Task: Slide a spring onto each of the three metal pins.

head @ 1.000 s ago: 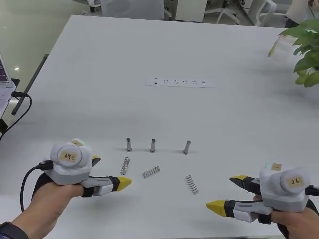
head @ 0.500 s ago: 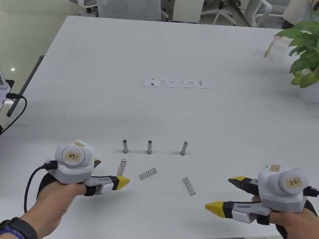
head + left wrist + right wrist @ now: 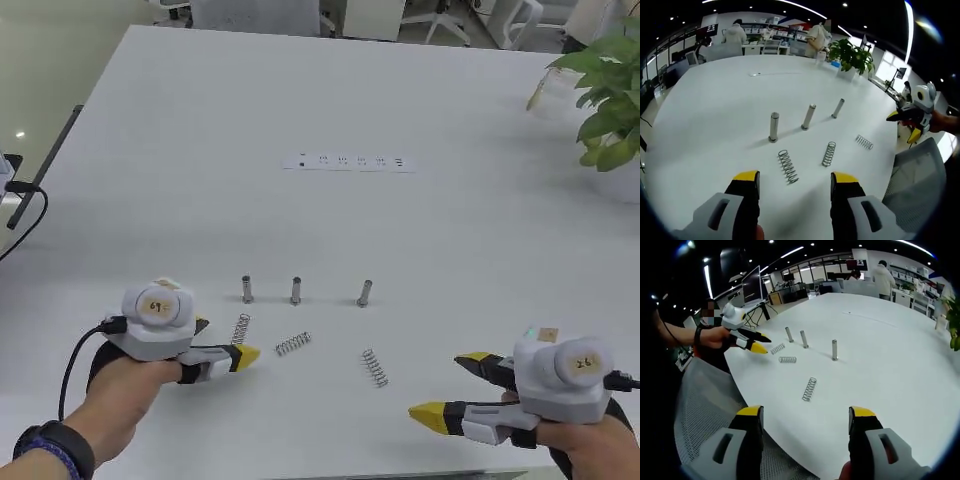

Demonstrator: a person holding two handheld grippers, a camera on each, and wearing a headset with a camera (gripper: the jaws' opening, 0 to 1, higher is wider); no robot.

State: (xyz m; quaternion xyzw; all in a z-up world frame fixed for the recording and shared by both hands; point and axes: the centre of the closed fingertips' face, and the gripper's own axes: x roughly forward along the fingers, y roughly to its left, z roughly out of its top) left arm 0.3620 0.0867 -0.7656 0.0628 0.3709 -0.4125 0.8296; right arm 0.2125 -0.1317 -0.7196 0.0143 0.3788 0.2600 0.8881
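On the white workbench (image 3: 300,100) three metal pins stand upright in a row. The left pin (image 3: 247,289) and the middle pin (image 3: 295,290) are near each other, and the right pin (image 3: 365,292) is set further off. None carries a spring yet. Three springs lie flat on the surface, apart from the pins and from one another. The left spring (image 3: 240,327) lies at 6 o'clock of the left pin, the middle spring (image 3: 292,343) at 6 o'clock of the middle pin, and the right spring (image 3: 373,367) at 6 o'clock of the right pin. The left gripper (image 3: 222,338) is held at 8 o'clock in the head view, released, its jaws parted and empty. One yellow tip sits just beside the near end of the left spring; whether they touch cannot be told. The right gripper (image 3: 452,388) is held at 4 o'clock, likewise released, its jaws wide and empty. It is well apart from the right spring, at that spring's 4 o'clock. A power strip (image 3: 342,162) lies at 12 o'clock of the pins, well apart from them. A green plant (image 3: 605,110) stands at 2 o'clock by the table's edge.
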